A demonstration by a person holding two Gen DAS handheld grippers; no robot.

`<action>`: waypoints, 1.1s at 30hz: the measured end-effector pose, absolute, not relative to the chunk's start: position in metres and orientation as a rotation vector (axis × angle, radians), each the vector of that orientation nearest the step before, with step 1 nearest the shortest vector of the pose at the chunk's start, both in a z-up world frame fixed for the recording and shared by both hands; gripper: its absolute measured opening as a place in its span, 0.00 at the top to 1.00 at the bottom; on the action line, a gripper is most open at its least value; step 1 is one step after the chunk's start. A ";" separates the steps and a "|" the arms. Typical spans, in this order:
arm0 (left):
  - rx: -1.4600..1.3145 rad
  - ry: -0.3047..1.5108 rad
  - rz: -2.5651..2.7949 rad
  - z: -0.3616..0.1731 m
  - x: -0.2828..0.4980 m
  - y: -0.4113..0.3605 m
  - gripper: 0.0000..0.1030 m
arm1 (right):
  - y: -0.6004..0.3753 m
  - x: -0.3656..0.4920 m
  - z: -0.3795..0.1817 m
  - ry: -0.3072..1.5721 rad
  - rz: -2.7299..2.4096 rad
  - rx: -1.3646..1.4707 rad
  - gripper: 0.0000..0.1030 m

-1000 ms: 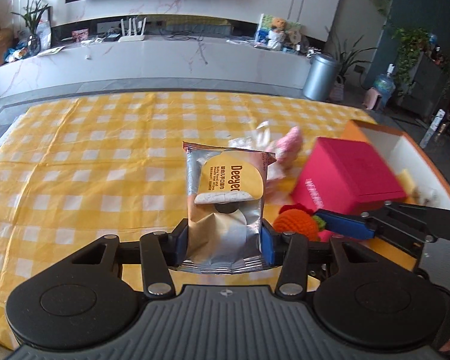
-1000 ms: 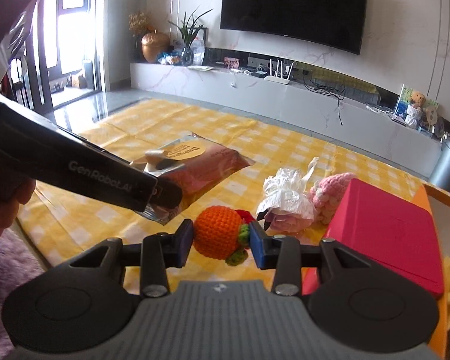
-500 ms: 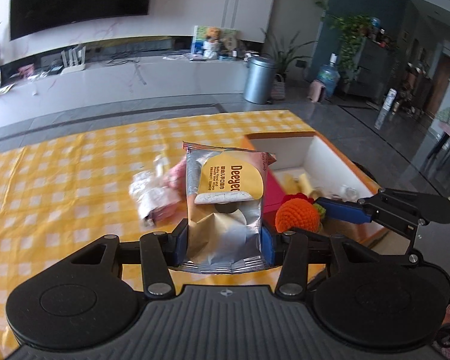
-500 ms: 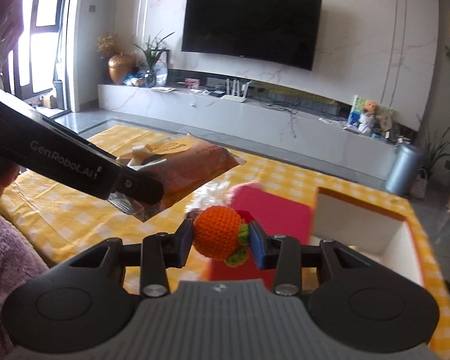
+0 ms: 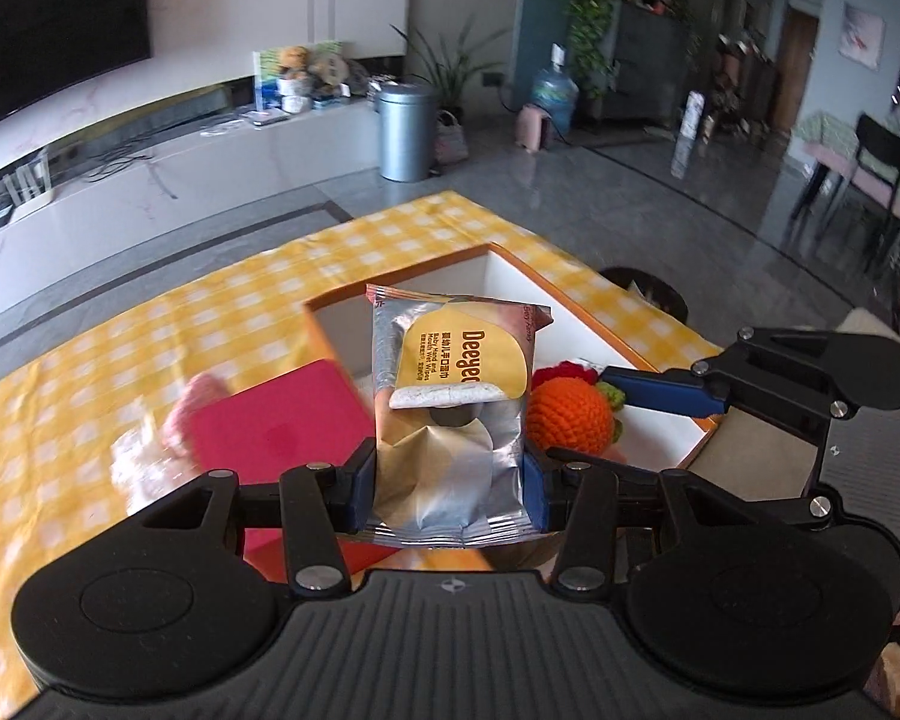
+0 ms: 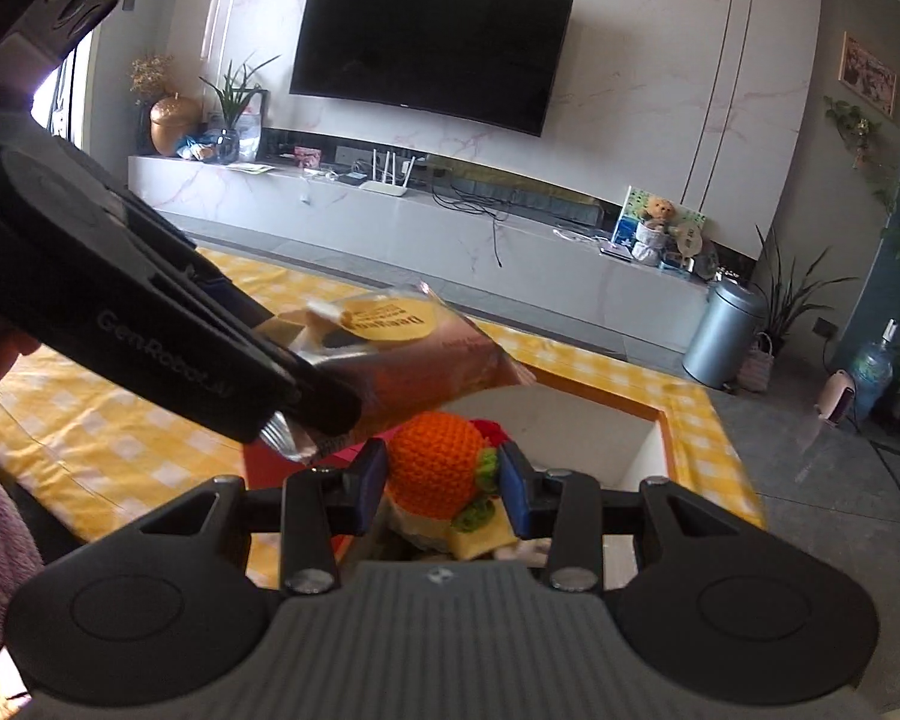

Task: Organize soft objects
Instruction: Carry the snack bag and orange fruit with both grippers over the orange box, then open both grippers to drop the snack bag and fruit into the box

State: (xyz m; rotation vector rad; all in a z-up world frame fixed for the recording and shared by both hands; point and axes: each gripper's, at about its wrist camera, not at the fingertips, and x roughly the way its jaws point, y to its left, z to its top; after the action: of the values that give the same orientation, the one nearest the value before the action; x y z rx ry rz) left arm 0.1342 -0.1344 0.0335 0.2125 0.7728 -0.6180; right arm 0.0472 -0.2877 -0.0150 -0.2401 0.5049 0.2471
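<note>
The left gripper (image 5: 449, 495) clamps the wipes packet (image 5: 453, 402) above the box (image 5: 576, 309) for release; the right gripper (image 6: 443, 489) grips the crocheted orange (image 6: 435, 465) likewise.

The wipes packet (image 5: 450, 402) is seen to be silver foil with a yellow label printed in dark letters and a reddish-brown band along one edge. The crocheted ball (image 6: 435, 464) is coloured bright orange, with a green frill and a patch of red beside it. The tablecloth (image 5: 150, 324) is patterned in yellow and white checks. The box (image 5: 576, 306) ahead of the fingers is edged in orange and lined in white. A flat pink-red lid (image 5: 276, 426) is shown to the left of the packet, with a pale pink knitted thing (image 5: 195, 396) beyond it. The fingers (image 5: 357, 480) are padded in blue on black bodies.
</note>
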 end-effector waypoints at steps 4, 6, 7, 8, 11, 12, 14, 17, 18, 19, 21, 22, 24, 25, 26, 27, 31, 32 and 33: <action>0.267 0.789 -0.639 0.022 0.151 -0.163 0.48 | -0.305 0.066 -0.019 0.520 0.233 -0.253 0.62; 0.282 0.800 -0.644 0.016 0.162 -0.174 0.48 | -0.313 0.075 -0.022 0.531 0.225 -0.251 0.62; 0.289 0.807 -0.646 0.012 0.168 -0.179 0.48 | -0.319 0.080 -0.025 0.537 0.221 -0.254 0.62; 0.300 0.812 -0.646 0.008 0.172 -0.185 0.48 | -0.323 0.088 -0.028 0.545 0.219 -0.254 0.62; 0.331 0.831 -0.637 -0.003 0.188 -0.197 0.48 | -0.332 0.107 -0.038 0.571 0.216 -0.257 0.62; 0.340 0.838 -0.628 -0.008 0.193 -0.200 0.48 | -0.333 0.112 -0.042 0.580 0.215 -0.263 0.62; 0.358 0.852 -0.611 -0.016 0.202 -0.206 0.48 | -0.336 0.123 -0.050 0.598 0.218 -0.266 0.62; 0.381 0.874 -0.605 -0.030 0.210 -0.209 0.48 | -0.342 0.137 -0.064 0.622 0.227 -0.270 0.62; 0.386 0.880 -0.607 -0.034 0.213 -0.211 0.48 | -0.343 0.140 -0.068 0.630 0.229 -0.272 0.62; 0.389 0.886 -0.608 -0.039 0.215 -0.212 0.48 | -0.345 0.144 -0.073 0.639 0.230 -0.273 0.62; 0.391 0.901 -0.609 -0.046 0.223 -0.215 0.48 | -0.349 0.153 -0.082 0.661 0.235 -0.265 0.62; 0.393 0.908 -0.610 -0.049 0.226 -0.218 0.48 | -0.350 0.157 -0.086 0.673 0.236 -0.262 0.62; 0.403 0.913 -0.606 -0.056 0.232 -0.221 0.48 | -0.353 0.164 -0.093 0.690 0.235 -0.261 0.62; 0.409 0.915 -0.603 -0.058 0.233 -0.223 0.48 | -0.353 0.167 -0.095 0.696 0.234 -0.259 0.62; 0.413 0.916 -0.601 -0.061 0.235 -0.224 0.48 | -0.354 0.169 -0.098 0.703 0.232 -0.257 0.61; 0.417 0.917 -0.600 -0.063 0.237 -0.226 0.48 | -0.355 0.171 -0.100 0.708 0.230 -0.257 0.61; 0.429 0.920 -0.599 -0.069 0.241 -0.232 0.48 | -0.361 0.178 -0.107 0.724 0.216 -0.265 0.61; 0.430 0.920 -0.601 -0.070 0.242 -0.233 0.48 | -0.361 0.179 -0.108 0.728 0.212 -0.267 0.61; 0.429 0.920 -0.600 -0.071 0.243 -0.235 0.48 | -0.362 0.179 -0.109 0.731 0.209 -0.270 0.61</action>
State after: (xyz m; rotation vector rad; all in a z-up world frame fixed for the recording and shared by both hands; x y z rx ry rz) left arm 0.2434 -0.2349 -0.0708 0.4291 0.9199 -0.5999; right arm 0.1794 -0.3617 -0.1088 -0.2697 0.7312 0.2092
